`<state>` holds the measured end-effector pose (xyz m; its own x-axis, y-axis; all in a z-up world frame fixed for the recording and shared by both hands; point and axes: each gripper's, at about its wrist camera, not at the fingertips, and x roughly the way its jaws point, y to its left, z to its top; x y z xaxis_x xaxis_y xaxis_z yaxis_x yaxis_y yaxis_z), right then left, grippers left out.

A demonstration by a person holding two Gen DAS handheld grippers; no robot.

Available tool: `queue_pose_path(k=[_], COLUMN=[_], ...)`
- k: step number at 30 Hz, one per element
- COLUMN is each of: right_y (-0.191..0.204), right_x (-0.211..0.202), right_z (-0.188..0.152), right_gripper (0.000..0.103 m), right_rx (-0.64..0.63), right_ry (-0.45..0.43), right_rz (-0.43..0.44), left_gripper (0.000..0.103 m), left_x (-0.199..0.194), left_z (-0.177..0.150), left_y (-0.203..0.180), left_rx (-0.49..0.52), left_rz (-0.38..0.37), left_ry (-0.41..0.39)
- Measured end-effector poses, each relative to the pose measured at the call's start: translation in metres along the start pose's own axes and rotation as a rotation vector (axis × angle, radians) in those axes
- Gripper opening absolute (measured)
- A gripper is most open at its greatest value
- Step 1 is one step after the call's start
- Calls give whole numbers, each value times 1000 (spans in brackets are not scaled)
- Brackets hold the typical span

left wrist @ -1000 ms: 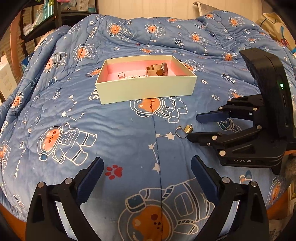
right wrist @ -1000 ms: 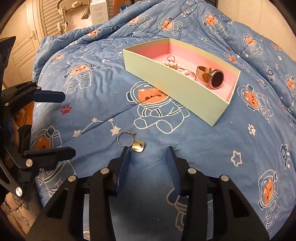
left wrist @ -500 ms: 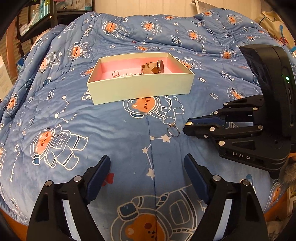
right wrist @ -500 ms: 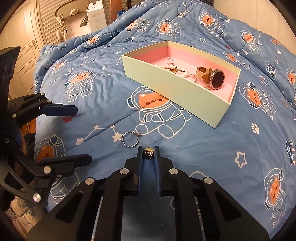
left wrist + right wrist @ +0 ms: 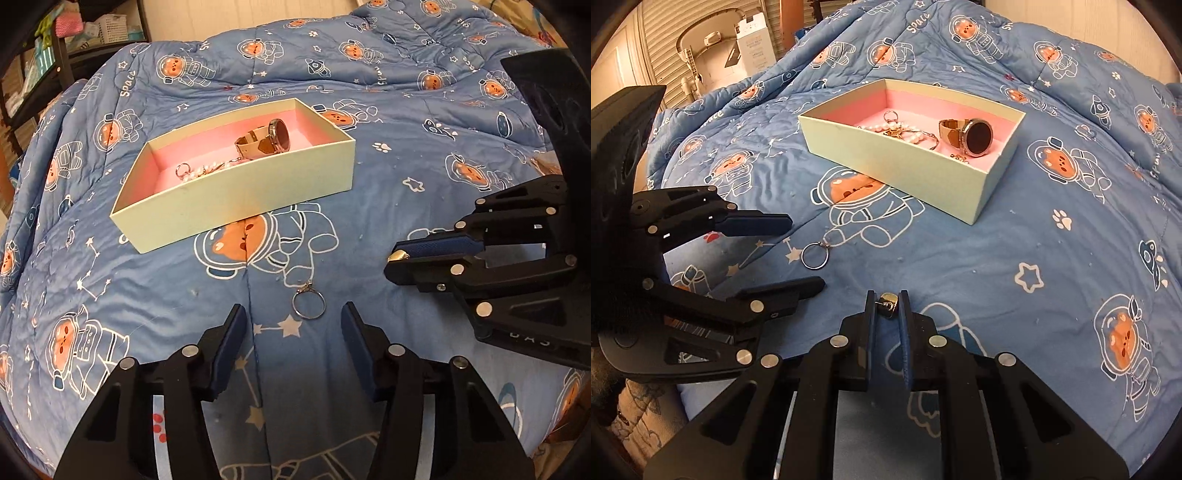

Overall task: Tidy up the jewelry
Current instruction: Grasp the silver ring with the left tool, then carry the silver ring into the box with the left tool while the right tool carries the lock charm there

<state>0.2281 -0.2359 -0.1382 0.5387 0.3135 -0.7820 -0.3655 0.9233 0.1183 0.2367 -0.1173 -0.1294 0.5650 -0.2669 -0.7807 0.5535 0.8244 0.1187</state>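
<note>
A silver ring [image 5: 308,304] lies on the blue quilt, just ahead of and between the fingertips of my left gripper [image 5: 291,314]. Its jaws are closing and the pads stand clear of the ring. In the right wrist view the same ring [image 5: 814,256] lies between the left gripper's [image 5: 805,254] two fingers. My right gripper [image 5: 887,295] is shut on a small gold charm [image 5: 887,301], held just above the quilt. That charm [image 5: 398,255] shows at the right gripper's [image 5: 393,260] tips. The pale green box [image 5: 236,199] with pink lining holds a watch [image 5: 273,138] and pearls [image 5: 201,170].
The astronaut-print quilt [image 5: 1034,258] covers the whole bed and bunches up behind the box [image 5: 886,155]. Dark shelves with baskets [image 5: 74,44] stand beyond the bed's far left corner. A white carton [image 5: 753,44] and louvred doors lie past the bed.
The right gripper shut on the gold charm and drew it away from the ring. The left gripper slid toward the ring and its jaws narrowed around it.
</note>
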Motion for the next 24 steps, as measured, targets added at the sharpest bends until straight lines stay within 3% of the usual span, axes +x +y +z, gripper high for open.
queue_pose_path(k=[7, 14, 24], right_y=[-4, -5, -2], right_x=[-2, -2, -8], right_z=[-4, -5, -1], right_gripper=[12, 12, 12], right_rx=[28, 46, 61], right_ry=[3, 4, -6], right_rz=[1, 1, 25], left_gripper=[17, 17, 17], left_x=[7, 0, -22], left_z=[7, 1, -5], left_y=[-4, 8, 19], left_rx=[5, -96, -166], left_rz=[-24, -81, -112], left_ry=[3, -12, -44])
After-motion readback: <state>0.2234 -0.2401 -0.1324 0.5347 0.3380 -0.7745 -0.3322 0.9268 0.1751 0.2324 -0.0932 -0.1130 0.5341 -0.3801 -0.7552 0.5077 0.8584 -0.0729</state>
